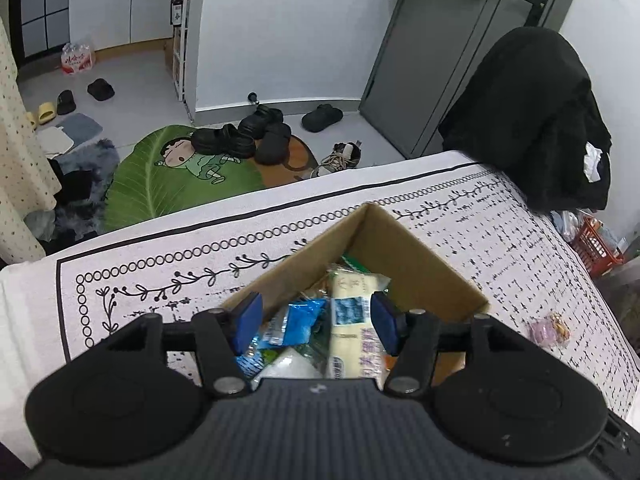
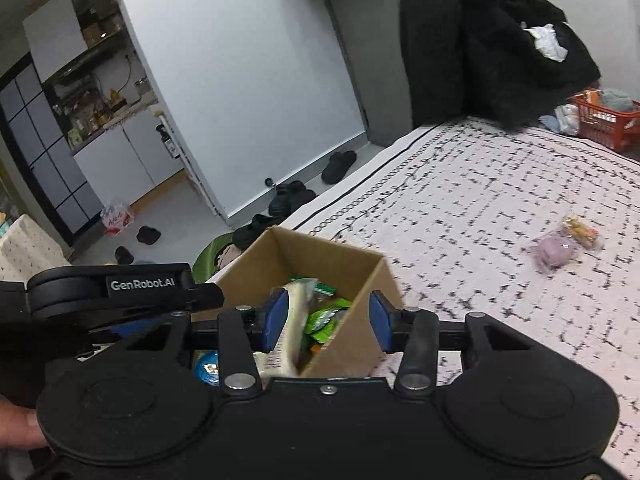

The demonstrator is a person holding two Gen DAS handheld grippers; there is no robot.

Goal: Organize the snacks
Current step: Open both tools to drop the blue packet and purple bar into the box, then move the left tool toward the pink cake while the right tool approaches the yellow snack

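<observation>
Here, both tongs (left point(image 1: 316, 322), right point(image 2: 326, 326)) parted, empty, above square cardboard box point(image 1: 408, 256) of crinkly packets point(image 1: 298, 312).

One cardboard box point(image 1: 404, 248); one loose snack packet point(image 2: 564, 246) — two grippers.

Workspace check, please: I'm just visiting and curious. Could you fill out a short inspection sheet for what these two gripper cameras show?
Surface: table under a white patterned cloth.
Job's things: open cardboard box holding snack packets; a pink packet and a small bag of yellowish snacks lie loose on the cloth, apart from the box.
Clutter: nothing else seen on the cloth.
Grippers: left gripper open above the box; right gripper open, straddling the box wall, not pressing it.
Cables: nothing seen.
Surroundings: black coat over a chair, shoes on a green mat, red basket.
</observation>
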